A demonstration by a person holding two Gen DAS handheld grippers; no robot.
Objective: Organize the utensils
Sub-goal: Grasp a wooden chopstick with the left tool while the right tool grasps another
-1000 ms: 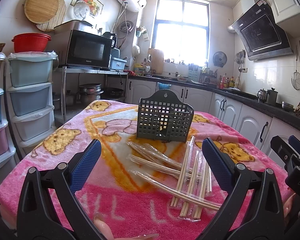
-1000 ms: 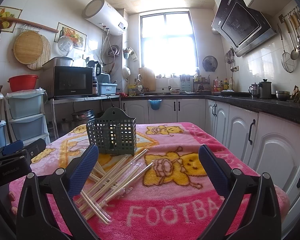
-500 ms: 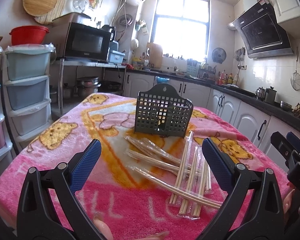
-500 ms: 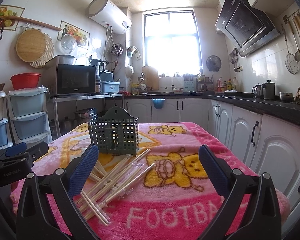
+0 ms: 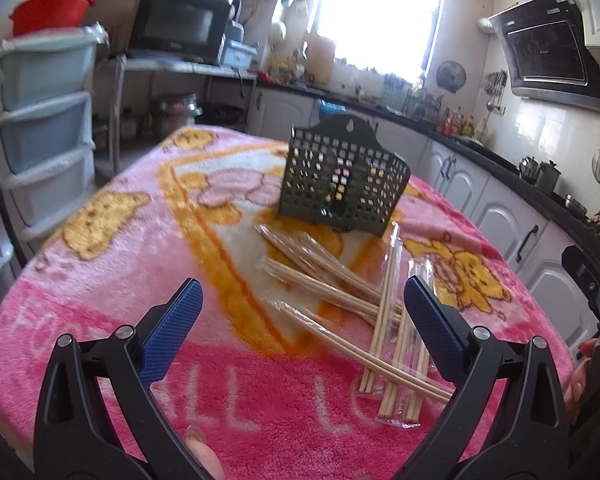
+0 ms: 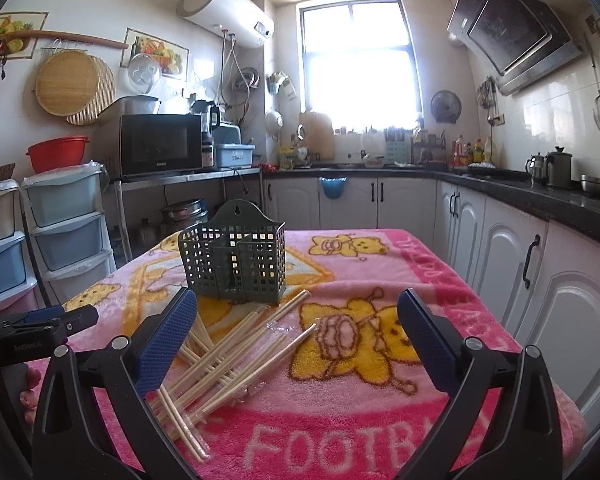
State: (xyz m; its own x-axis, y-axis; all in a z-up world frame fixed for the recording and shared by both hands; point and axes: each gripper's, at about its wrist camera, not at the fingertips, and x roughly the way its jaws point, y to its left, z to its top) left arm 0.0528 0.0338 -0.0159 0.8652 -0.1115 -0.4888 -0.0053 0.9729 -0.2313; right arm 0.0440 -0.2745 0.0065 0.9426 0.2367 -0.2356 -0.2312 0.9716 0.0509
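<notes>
Several pairs of wooden chopsticks in clear wrappers (image 5: 340, 292) lie scattered on the pink blanket (image 5: 112, 264), just in front of a dark green perforated utensil holder (image 5: 342, 184) that stands upright. My left gripper (image 5: 300, 320) is open and empty, above the blanket with the chopsticks between and beyond its fingers. My right gripper (image 6: 296, 332) is open and empty, hovering near the blanket's front edge; the chopsticks (image 6: 236, 356) lie at its left finger and the holder (image 6: 236, 256) stands beyond. The left gripper also shows at the left edge of the right wrist view (image 6: 40, 324).
The blanket (image 6: 380, 432) covers a table. Stacked plastic drawers (image 5: 44, 120) stand to the left, white kitchen cabinets (image 6: 520, 264) with a dark counter run along the right and back. A microwave (image 6: 160, 144) sits on a shelf at the back left.
My left gripper has tilted down and moved forward toward the chopsticks, so they sit nearer its fingers. My right gripper has barely moved.
</notes>
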